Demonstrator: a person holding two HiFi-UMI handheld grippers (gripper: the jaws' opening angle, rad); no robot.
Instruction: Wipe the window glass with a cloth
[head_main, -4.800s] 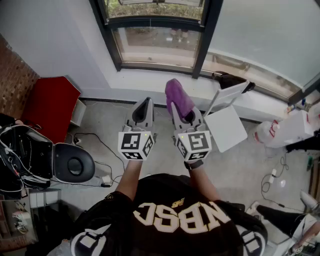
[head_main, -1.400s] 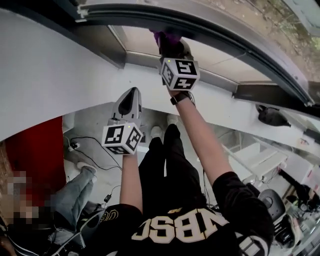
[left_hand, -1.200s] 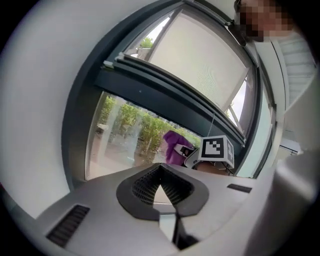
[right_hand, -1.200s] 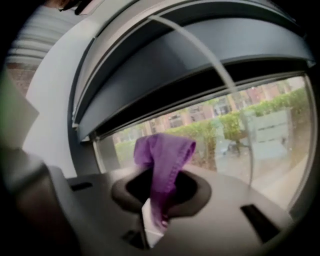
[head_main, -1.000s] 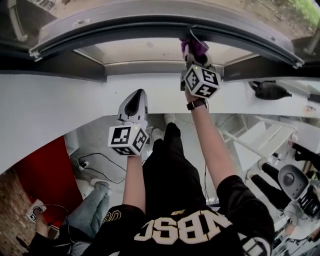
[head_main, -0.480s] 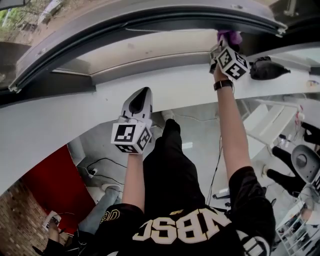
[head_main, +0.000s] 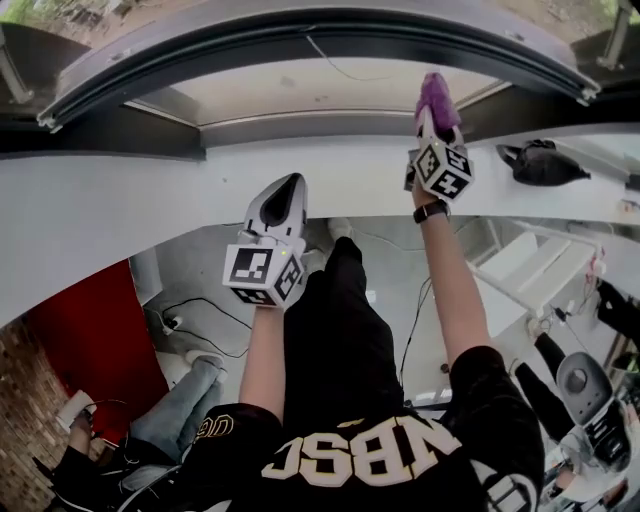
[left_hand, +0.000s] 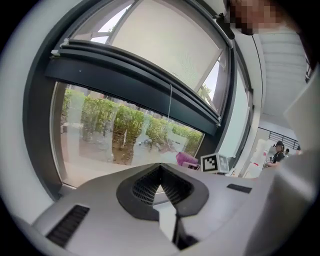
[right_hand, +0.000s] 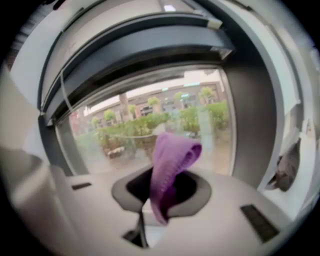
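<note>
1. The window glass (head_main: 330, 85) is the biggest thing here. It has a dark frame (head_main: 300, 35) around it and a white wall (head_main: 150, 190) under it. Green bushes show outside.
2. Our right gripper (head_main: 435, 125) is held up high. It is at the lower right part of the glass, close to the frame.
3. Its jaws are squeezed tight on the purple cloth (head_main: 437, 97). The cloth sticks out past the jaws and points at the glass. We cannot tell for sure if it is pressing on the glass or is just in front of it.
4. Our left gripper (head_main: 288, 185) is lower down, in front of the white wall and well away from the cloth. Its jaws are pressed together with nothing in them.
5. We think we are in the wiping step, working near the right edge. Next, we should push the cloth flat on the glass and slide it sideways across the pane. We must hold it tight so it does not slip out, and stay off the frame.
</note>
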